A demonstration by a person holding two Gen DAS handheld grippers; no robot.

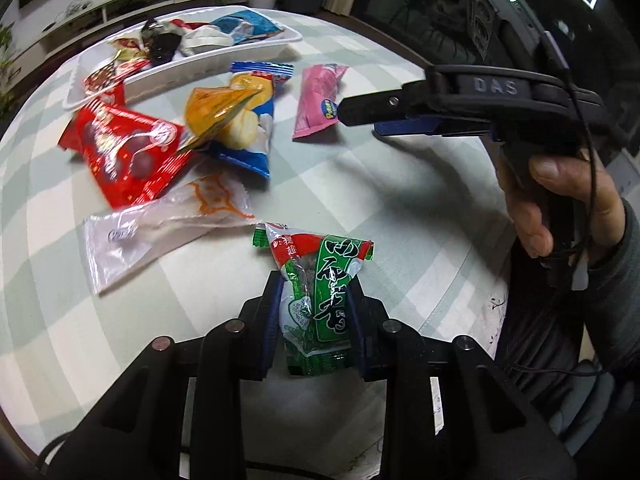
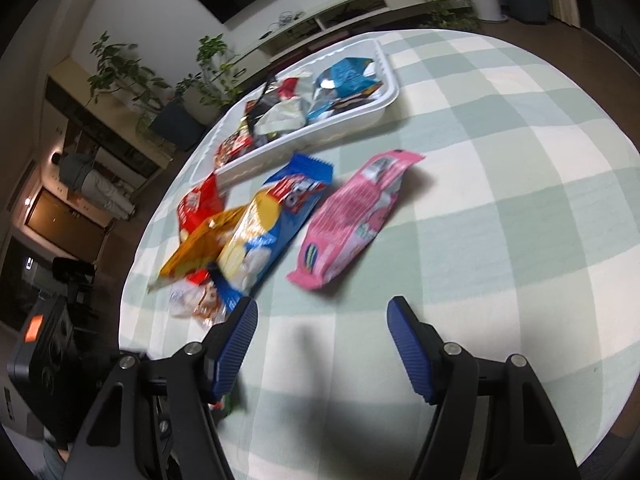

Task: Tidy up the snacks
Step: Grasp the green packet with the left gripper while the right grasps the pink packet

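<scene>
Green-and-cream checked cloth [image 2: 500, 208] covered the round table, where a white tray [image 1: 192, 76] of snacks sat at the far side with loose packets before it. Left gripper [image 1: 314, 312] pinched a green snack packet [image 1: 320, 300] between its pads. Right gripper [image 2: 322, 344] stood spread and empty, near a pink packet [image 2: 352, 220].
</scene>
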